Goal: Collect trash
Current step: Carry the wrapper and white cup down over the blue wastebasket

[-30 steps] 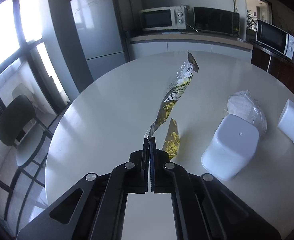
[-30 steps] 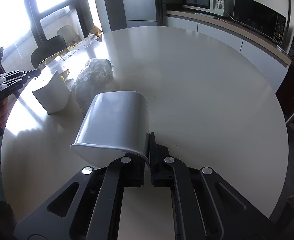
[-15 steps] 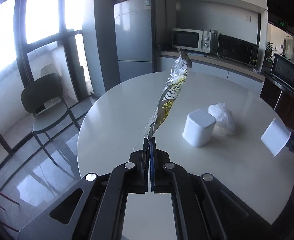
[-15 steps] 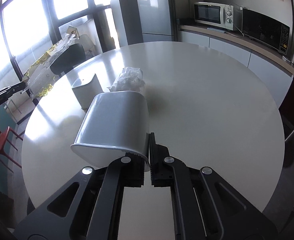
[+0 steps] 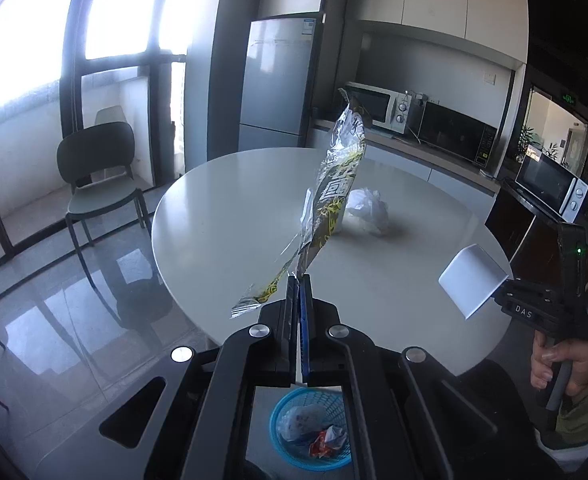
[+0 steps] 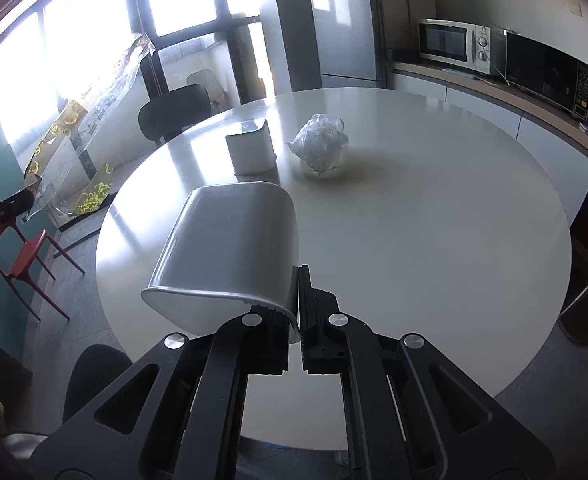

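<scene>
On the round table [image 6: 414,208] a cup [image 6: 251,148] stands just left of a crumpled bag [image 6: 321,146]. A chair [image 5: 98,176] sits left of the table. A basket [image 5: 310,428] with trash in it sits on the floor before the table; a counter with microwaves [image 6: 450,45] runs behind.

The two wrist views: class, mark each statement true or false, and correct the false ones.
1. The left gripper pinches a long snack wrapper. True.
2. The right gripper is empty. False: it is shut on the rim of a white cup.
3. The blue basket on the floor holds trash. True.
4. The round table is bare. False: a second white cup and a crumpled plastic bag stand on it.
</scene>
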{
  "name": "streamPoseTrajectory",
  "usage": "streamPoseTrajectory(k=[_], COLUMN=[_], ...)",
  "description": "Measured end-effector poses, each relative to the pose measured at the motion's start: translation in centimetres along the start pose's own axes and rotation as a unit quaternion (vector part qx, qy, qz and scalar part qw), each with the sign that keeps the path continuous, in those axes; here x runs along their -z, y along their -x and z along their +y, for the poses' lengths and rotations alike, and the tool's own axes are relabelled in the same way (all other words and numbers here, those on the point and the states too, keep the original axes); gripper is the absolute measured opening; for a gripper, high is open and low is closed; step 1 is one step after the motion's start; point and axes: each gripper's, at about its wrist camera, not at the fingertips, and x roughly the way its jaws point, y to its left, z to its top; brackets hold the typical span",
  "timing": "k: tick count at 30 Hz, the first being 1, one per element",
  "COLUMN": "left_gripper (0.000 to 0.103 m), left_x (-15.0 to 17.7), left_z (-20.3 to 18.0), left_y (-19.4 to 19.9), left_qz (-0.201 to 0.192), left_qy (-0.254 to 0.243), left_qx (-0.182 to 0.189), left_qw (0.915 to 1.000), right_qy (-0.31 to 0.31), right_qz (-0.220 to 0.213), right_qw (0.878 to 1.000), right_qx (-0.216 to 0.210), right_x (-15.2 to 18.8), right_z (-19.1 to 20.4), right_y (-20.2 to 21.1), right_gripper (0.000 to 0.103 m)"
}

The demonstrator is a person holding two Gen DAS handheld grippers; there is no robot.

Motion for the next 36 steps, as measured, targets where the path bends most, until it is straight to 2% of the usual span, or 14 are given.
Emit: streamPoseTrajectory(k=[4, 8, 12, 15, 22, 28, 33, 36], left_gripper=[0.000, 0.000, 0.000, 0.000, 0.000, 0.000, 0.000, 0.000], left_x=[1.7, 3.7, 5.5, 7.1, 10.6, 12.9, 15.0, 16.5], left_z=[-0.4, -1.0, -1.7, -2.5, -3.9, -4.8, -4.5, -5.1], left_y=[2.8, 4.8, 5.5, 5.8, 4.8, 4.1, 1.7, 0.3], left_qz=[0.004, 0.014, 0.048, 0.071, 0.106, 0.138, 0.185, 0.210], left_qy=[0.014, 0.005, -0.006, -0.015, -0.052, -0.075, -0.067, -0.076], left_qx=[0.009, 0.018, 0.006, 0.021, 0.075, 0.101, 0.129, 0.128], left_qw=[0.9999, 0.9997, 0.9988, 0.9972, 0.9902, 0.9824, 0.9719, 0.9663], right_qy=[0.018, 0.028, 0.039, 0.037, 0.036, 0.038, 0.037, 0.030], right_qz=[0.005, 0.008, 0.013, 0.019, 0.044, 0.072, 0.112, 0.132], right_qw=[1.000, 1.000, 0.999, 0.999, 0.998, 0.997, 0.993, 0.991], right_qx=[0.005, 0.004, 0.001, -0.004, -0.016, -0.017, -0.009, -0.003], right_x=[1.1, 2.4, 3.4, 4.4, 7.5, 10.2, 12.8, 13.9], right_z=[0.6, 1.2, 1.5, 1.5, 1.5, 1.5, 1.1, 0.5], right_y=[1.5, 3.0, 4.0, 4.3, 5.1, 5.9, 4.2, 2.5], right_gripper=[0.003, 0.003, 0.003, 0.003, 0.003, 0.003, 0.003, 0.003])
